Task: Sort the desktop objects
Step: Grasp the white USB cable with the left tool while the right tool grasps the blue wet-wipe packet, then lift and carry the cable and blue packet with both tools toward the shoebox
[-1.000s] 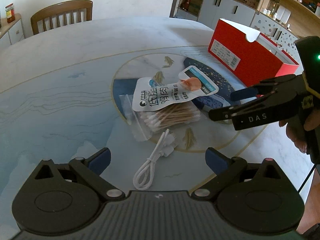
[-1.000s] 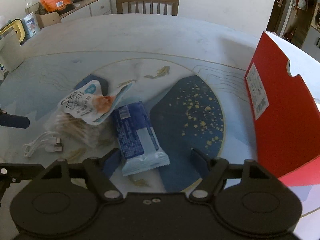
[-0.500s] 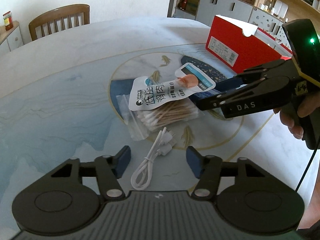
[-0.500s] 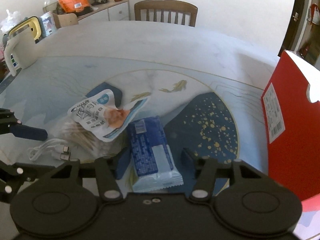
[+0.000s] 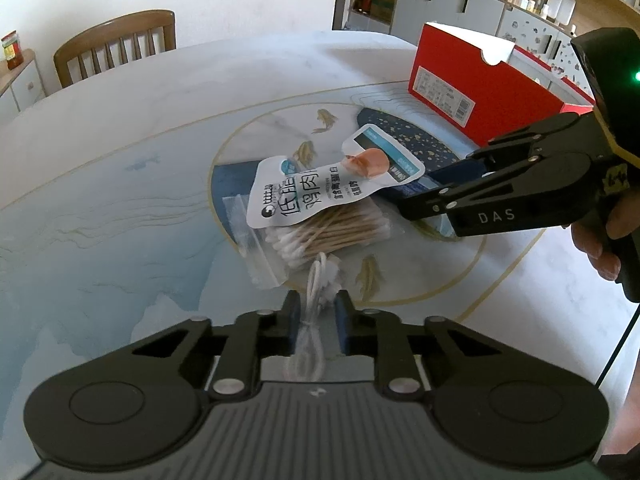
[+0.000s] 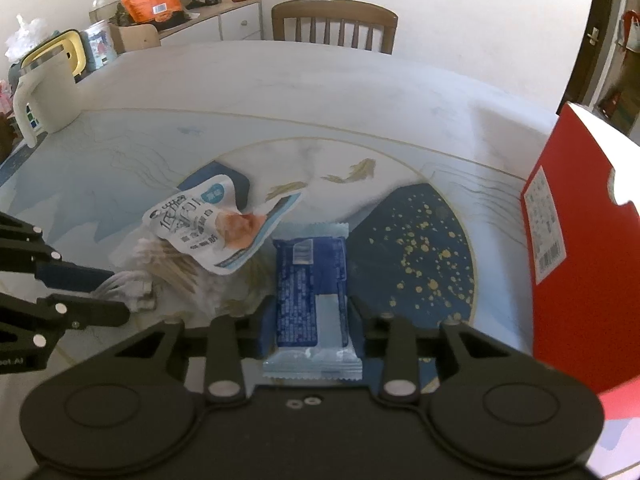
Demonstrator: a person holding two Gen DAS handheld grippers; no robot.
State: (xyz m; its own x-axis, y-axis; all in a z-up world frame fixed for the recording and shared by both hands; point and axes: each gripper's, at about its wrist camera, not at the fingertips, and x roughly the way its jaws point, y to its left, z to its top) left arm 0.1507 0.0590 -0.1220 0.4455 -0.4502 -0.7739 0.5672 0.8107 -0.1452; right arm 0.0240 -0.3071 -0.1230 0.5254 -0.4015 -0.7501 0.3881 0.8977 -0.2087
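- While both claws had just been closing, the left claw (image 5: 317, 312) pinched the white cable (image 5: 316, 280), which lay on the worktop (image 5: 120, 184) just beside the cotton swab bag (image 5: 320, 236).
- Right claw (image 6: 311, 320) sat w/ pads against both sides of the blue snack pack (image 6: 310, 276) — gripping it, pack flat on the worktop.
- Chicken pouch (image 5: 320, 192) lay atop the swabs.
- Red box (image 5: 472, 92) stood open at the far right, apart from the pile.
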